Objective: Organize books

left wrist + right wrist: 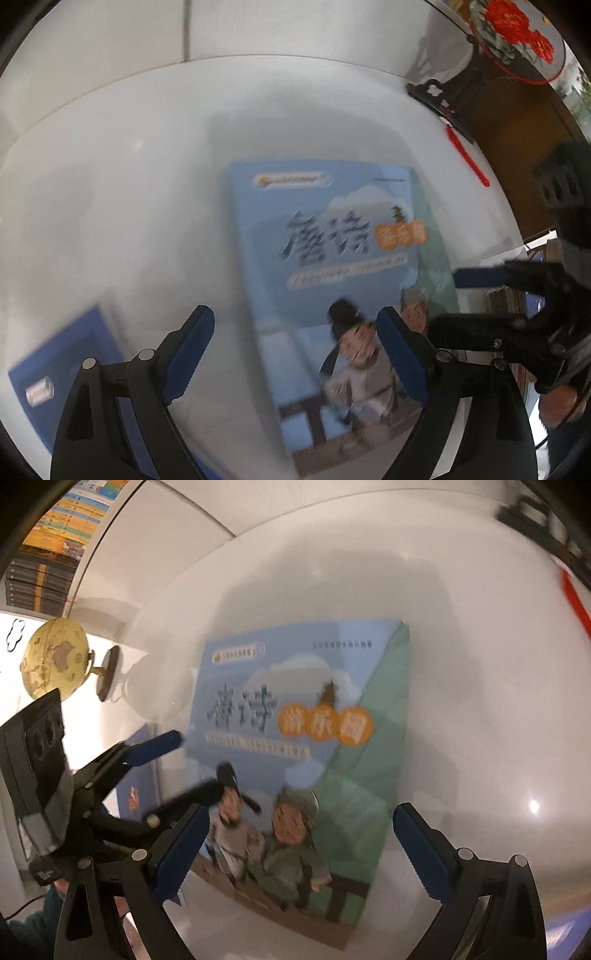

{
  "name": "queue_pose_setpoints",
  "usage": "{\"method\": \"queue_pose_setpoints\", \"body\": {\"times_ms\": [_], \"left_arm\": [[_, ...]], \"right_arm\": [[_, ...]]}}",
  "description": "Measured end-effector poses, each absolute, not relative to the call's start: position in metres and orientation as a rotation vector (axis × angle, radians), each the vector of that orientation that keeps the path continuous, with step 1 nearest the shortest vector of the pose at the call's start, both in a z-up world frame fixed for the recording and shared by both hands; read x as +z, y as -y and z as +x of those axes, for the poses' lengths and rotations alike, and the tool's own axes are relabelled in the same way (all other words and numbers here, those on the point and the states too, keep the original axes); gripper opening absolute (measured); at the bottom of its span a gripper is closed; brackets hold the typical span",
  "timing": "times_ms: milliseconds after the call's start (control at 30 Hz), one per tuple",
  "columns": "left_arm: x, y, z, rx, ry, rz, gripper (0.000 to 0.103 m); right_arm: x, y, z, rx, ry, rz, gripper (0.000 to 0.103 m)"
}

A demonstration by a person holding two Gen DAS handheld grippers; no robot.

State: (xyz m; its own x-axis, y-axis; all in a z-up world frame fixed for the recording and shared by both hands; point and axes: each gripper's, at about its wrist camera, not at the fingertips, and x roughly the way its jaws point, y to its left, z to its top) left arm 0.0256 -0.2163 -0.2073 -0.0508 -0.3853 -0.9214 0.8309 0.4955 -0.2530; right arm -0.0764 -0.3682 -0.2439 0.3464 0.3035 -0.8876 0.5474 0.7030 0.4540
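- The left gripper (295, 354) is seen with its fingers (192, 354) spread wide and released; nothing is pressed between the pads.
- A light blue picture book (332, 288) is laid flat on the white table (110, 203), its cover up. In the left wrist view its lower part lies between the left fingers, nearer the right-hand one, whose pad overlaps the cover's edge; whether that pad touches the cover cannot be told through the blur.
- A dark blue book (74, 365) is seen beneath and outside the left-hand finger of the left gripper, apart from the picture book.
- The right gripper (303, 853) is likewise held open, its fingers (424, 856) released and gripping nothing.
- In the right wrist view the picture book (295, 738) lies ahead of and between the right fingers, its lower left corner just beside the left-hand pad, while the right-hand pad stands clear over bare table (480, 701).
- A green book (376, 738) is seen under the picture book, showing along its right side.
- Each gripper is caught in the other's view: the right gripper (461, 299) beside the book's right edge, the left gripper (177, 768) beside its left edge.
- A globe (55, 664) is stood beyond the left-hand finger of the right gripper, well apart from the books, and a red flower ornament (517, 33) beyond the left gripper's right-hand finger.
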Motion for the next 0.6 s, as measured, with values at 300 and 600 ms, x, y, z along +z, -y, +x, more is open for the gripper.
{"method": "queue_pose_setpoints", "body": {"times_ms": [300,600], "left_arm": [[-0.210,0.190,0.040,-0.927,-1.375,0.300,0.089],[-0.202,0.192,0.031,-0.915,-1.353,0.323,0.087]], "right_arm": [[-0.234,0.331,-0.105,-0.328,-1.241,0.726,0.096],[-0.231,0.340,-0.129,-0.356,-1.173,0.799,0.081]]}}
